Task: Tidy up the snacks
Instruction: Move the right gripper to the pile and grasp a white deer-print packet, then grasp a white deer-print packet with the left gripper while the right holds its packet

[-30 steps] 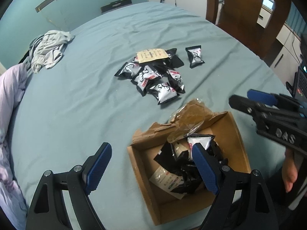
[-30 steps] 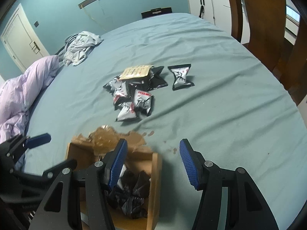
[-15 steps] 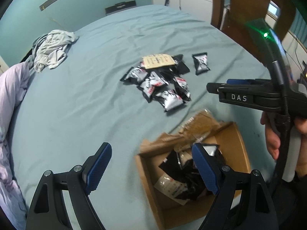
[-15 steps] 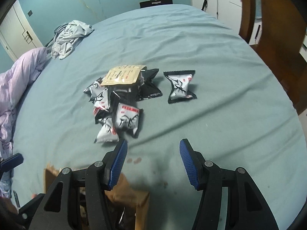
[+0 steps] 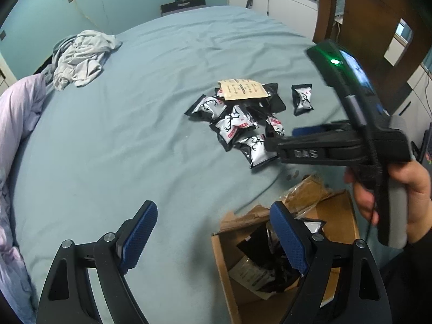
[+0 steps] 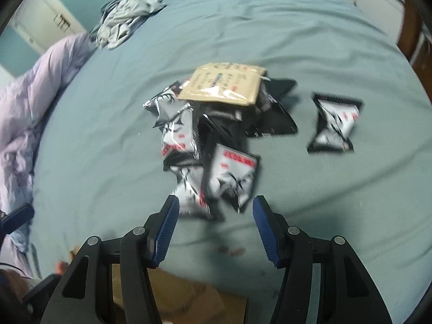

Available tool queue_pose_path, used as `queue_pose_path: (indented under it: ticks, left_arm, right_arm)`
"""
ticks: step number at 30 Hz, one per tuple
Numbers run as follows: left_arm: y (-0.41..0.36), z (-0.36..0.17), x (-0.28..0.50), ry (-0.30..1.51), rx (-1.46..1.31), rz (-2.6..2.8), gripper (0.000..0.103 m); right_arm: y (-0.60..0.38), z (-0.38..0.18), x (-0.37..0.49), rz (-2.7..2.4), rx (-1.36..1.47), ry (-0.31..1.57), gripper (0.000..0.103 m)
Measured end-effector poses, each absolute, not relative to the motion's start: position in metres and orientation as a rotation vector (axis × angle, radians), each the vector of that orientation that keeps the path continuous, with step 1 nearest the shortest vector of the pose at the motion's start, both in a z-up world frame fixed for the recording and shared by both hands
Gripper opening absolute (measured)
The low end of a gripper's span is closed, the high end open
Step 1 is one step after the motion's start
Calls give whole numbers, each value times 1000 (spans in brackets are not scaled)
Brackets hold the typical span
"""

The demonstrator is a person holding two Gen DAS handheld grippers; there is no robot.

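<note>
We risk pinching two overlapped packets off the pile's near edge, our right gripper open and empty (left gripper too).

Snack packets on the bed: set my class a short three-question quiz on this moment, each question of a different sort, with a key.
1. True or false: the right claw grips a packet.
2. Which packet lies apart from the pile? A tan packet; B lone silver-black packet.
3. Fill in: packets already sorted sit in the cardboard ___.

Key: 1 false, it stands open and empty; 2 B; 3 box.
</note>
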State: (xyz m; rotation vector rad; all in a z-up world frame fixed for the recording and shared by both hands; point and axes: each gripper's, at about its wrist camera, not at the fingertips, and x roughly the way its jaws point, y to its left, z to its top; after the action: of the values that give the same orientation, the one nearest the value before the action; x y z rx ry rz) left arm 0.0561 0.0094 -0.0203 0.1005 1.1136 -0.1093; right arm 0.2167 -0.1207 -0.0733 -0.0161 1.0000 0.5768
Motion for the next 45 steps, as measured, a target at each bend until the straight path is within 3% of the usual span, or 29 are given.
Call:
queue_pose_path:
  ticks: [9, 10, 11, 14, 22, 30, 38, 45]
  left_arm:
    - [12, -27, 61, 1131, 75, -118, 87]
    - [12, -26, 61, 1128, 72, -118, 87]
    - [13, -26, 62, 1125, 71, -117, 87]
    - [13, -28, 64, 1123, 77, -108, 87]
    - [14, -19, 69, 1065, 112, -90, 87]
    - [6, -6, 101, 1021, 213, -88, 87]
    - [-52, -61, 153, 1246, 314, -227, 87]
    - [-80, -114, 190, 1447, 250, -260, 86]
  right_arm:
    - [-131, -100, 273, 526, 130, 1165, 55]
    - [-131, -99, 274, 523, 132, 1159, 51]
    - [-130, -98, 275, 507, 107, 1151, 37]
    - [-131, -97, 272, 485, 79, 1133, 28]
    - [-176, -58, 217, 482, 228, 1008, 27]
    - [-240, -20, 90, 454, 264, 793, 27]
    - [-278, -49, 6, 335, 272, 723, 27]
    - [-258, -50, 19, 332, 260, 728, 27]
